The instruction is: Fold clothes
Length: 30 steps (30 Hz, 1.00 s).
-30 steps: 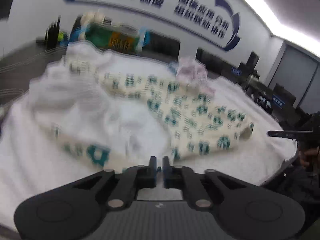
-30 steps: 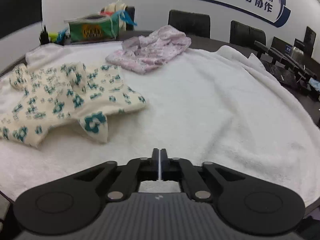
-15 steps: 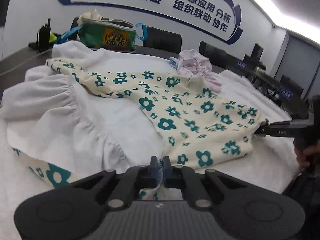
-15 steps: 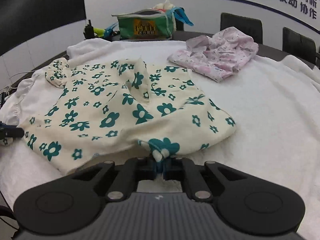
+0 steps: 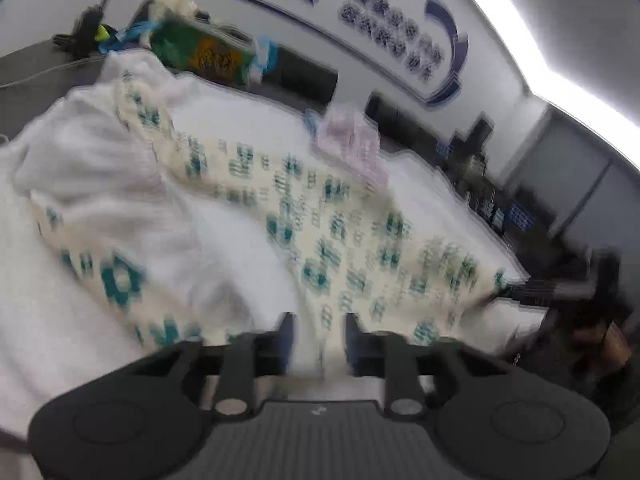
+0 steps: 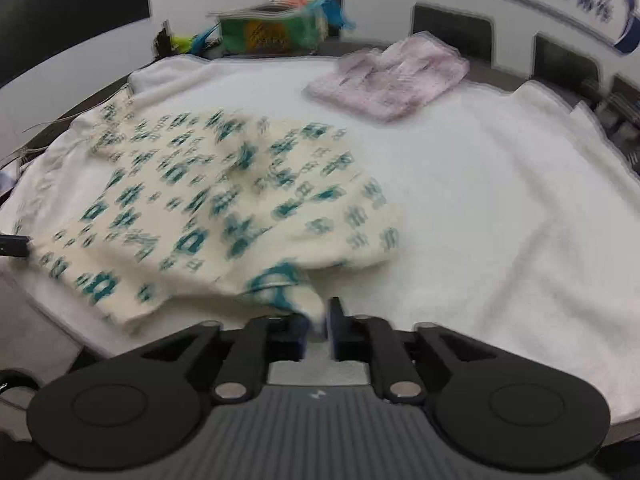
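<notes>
Ahead of both grippers, blurred cream garment with teal flowers lies spread; left gripper parted around cloth, right gripper pinching its corner.

No text legible; both views motion-blurred. Wall sign: blue characters on white, smeared past reading in the left view, and cropped and blurred at the top right of the right view. Green bag: orange-yellow label patch, its lettering unreadable. Small blue signs far right: blurred.
</notes>
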Tool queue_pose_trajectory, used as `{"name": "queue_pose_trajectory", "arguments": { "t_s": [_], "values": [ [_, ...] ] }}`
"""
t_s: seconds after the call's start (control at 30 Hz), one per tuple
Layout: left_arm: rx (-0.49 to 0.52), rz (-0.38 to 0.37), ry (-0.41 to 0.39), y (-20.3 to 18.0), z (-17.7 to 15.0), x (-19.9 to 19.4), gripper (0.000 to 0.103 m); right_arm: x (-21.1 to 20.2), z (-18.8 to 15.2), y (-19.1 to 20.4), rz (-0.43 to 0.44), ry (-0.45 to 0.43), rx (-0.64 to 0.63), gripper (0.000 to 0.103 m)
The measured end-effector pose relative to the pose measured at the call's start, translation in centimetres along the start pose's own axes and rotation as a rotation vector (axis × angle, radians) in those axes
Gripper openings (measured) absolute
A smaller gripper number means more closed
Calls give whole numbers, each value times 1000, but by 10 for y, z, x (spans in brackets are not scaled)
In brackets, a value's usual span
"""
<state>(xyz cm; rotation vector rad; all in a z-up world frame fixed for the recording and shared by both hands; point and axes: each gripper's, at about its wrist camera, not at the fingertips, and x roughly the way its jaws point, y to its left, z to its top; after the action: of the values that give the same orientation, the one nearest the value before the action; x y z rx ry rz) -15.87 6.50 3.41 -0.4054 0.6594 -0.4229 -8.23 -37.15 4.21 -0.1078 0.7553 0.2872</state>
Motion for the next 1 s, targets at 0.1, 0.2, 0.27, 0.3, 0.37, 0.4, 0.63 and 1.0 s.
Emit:
{"name": "queue_pose_trajectory", "arguments": {
  "t_s": [0.1,0.2,0.27,0.3,0.37,0.4,0.63,1.0],
  "values": [
    [-36,115,-77,4,30,5,46,3,21,-1,16,-102,-5,67],
    [-70,194,-79,15,57,34,49,18,45,2,48,-163,-38,67],
    [-118,228,-39,27,72,56,49,38,62,3,54,-168,-62,67],
    [-147,239,-11,34,79,66,49,49,72,2,60,-167,-69,67],
    [-189,222,29,44,86,76,48,63,91,-4,48,-164,-63,67],
    [-188,209,33,45,89,75,47,66,100,-10,35,-167,-48,67],
    [-91,217,29,29,85,78,62,24,114,-50,21,-262,3,69],
    [14,225,61,13,68,112,61,37,64,-11,210,-39,-154,8]
  ]
}}
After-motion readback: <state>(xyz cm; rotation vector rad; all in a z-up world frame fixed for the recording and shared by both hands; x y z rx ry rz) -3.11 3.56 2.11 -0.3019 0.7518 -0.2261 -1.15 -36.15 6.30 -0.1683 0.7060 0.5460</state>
